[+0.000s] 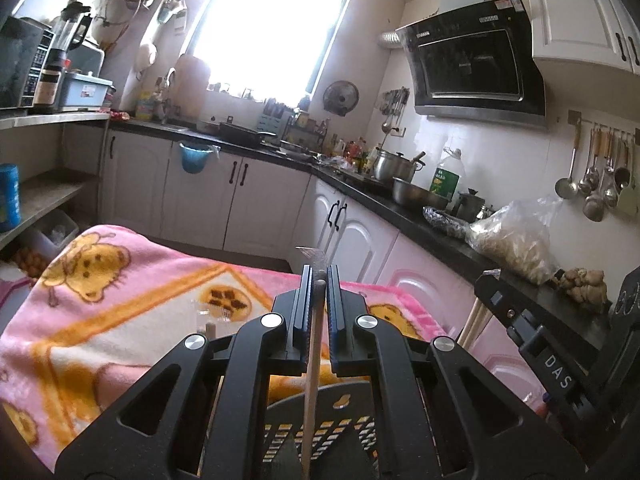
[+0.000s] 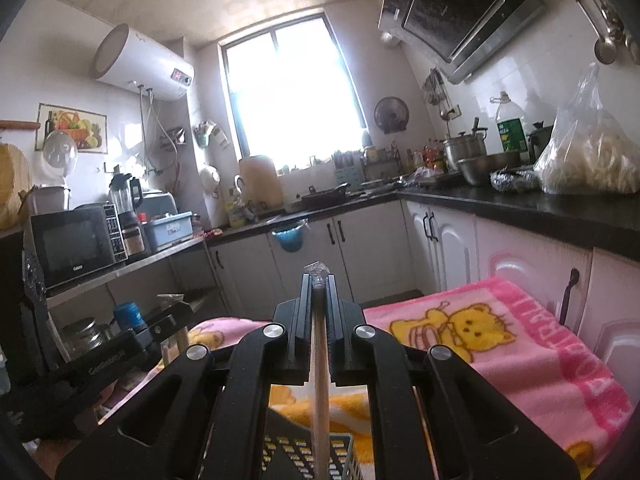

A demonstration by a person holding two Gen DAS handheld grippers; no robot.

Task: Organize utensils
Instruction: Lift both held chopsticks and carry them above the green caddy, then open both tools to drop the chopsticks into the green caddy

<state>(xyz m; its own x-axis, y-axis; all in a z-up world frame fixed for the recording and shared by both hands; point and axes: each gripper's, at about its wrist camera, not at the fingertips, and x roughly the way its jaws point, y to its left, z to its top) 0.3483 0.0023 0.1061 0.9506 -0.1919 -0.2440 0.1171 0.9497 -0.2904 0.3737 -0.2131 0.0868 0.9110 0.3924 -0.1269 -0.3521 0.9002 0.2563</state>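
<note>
While clamped narrow at centre frame, left gripper (image 1: 319,276) pinching a pale wooden stick (image 1: 313,380), its length running down to the bottom edge over a black slotted basket (image 1: 348,428). Crumpled clear plastic wrap (image 1: 312,255) poking out past the fingertips. Pink cartoon-bear blanket (image 1: 120,312) spread across lower left. Over at the lower right edge, the other black tool showing. In the right wrist view, right gripper (image 2: 319,280) likewise closed tight on a second wooden stick (image 2: 320,392), clear wrap (image 2: 316,269) at its tip, basket rim (image 2: 348,456) at bottom centre, blanket (image 2: 520,344) filling lower right. Dark kitchen counter (image 2: 560,208) along the right side.
</note>
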